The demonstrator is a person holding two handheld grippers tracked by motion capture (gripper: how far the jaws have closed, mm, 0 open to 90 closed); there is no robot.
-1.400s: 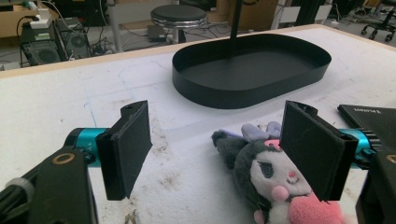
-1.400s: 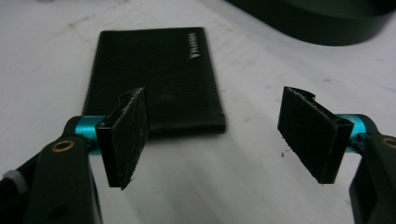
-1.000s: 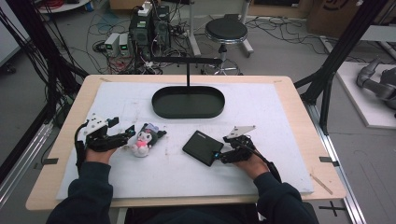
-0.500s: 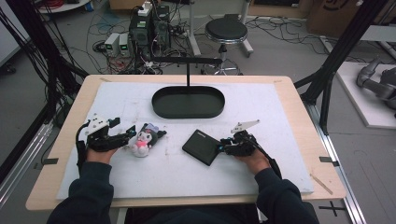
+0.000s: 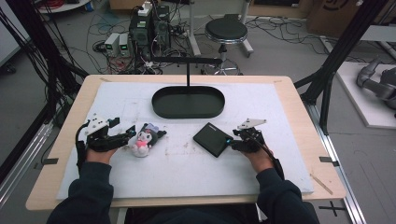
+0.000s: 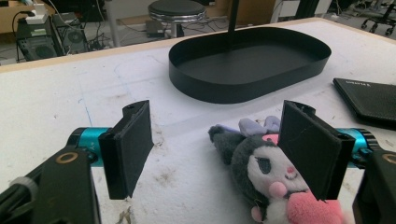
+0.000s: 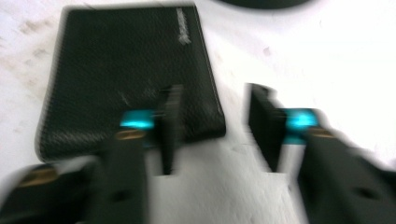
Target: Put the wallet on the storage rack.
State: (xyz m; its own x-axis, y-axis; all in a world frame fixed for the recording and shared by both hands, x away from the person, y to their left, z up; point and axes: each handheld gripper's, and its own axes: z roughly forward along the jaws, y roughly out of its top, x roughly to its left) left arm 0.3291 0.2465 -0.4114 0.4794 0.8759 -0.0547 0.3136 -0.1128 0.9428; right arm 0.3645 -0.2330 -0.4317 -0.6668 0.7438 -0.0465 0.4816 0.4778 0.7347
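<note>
Two things wait on the surface [image 5: 280, 112] and neither lies in the black oval tray [image 5: 188, 101], so the work looks barely begun. The left tongs [image 6: 219, 149] stand open around the plush doll [image 6: 266, 182], which lies against the right jaw and clear of the left one, not squeezed. The right tongs [image 7: 212, 128] have just been opening; they gape over the near right corner of the black wallet [image 7: 126, 70], which is not clamped. The tray sits farther off.

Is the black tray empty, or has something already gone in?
Empty: the black tray's floor is bare; plush toy and black wallet lie on the mat.
</note>
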